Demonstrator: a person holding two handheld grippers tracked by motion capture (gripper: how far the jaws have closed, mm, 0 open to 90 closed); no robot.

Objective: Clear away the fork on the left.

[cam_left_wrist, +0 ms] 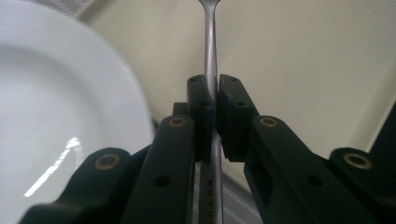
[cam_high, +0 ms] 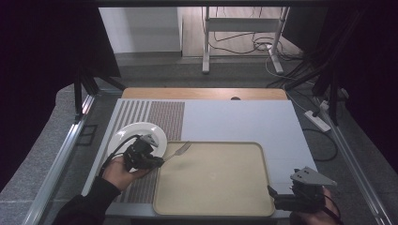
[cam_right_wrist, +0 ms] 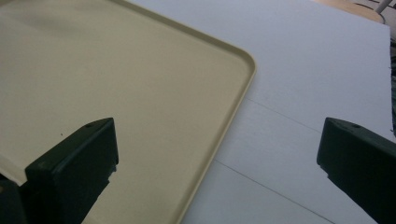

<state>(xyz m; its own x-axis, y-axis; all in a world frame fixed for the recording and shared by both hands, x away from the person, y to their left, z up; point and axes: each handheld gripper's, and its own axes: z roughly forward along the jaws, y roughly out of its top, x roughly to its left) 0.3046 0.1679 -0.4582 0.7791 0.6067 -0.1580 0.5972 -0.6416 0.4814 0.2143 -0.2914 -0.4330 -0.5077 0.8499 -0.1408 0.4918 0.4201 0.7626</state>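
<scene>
Jaws of the left gripper (cam_left_wrist: 212, 116) are clamping the fork (cam_left_wrist: 211, 56) handle at the tray's (cam_high: 216, 206) ten o'clock corner; such a thin grip is risking pivoting against the plate (cam_high: 123, 133). Right gripper (cam_right_wrist: 217, 158) jaws are gaping wide.

fork (cam_left_wrist: 211, 56) tip cut off at the top edge, plate (cam_high: 123, 136) partly hidden behind the left gripper (cam_high: 157, 162), tray (cam_right_wrist: 140, 93) cut off at the left
</scene>
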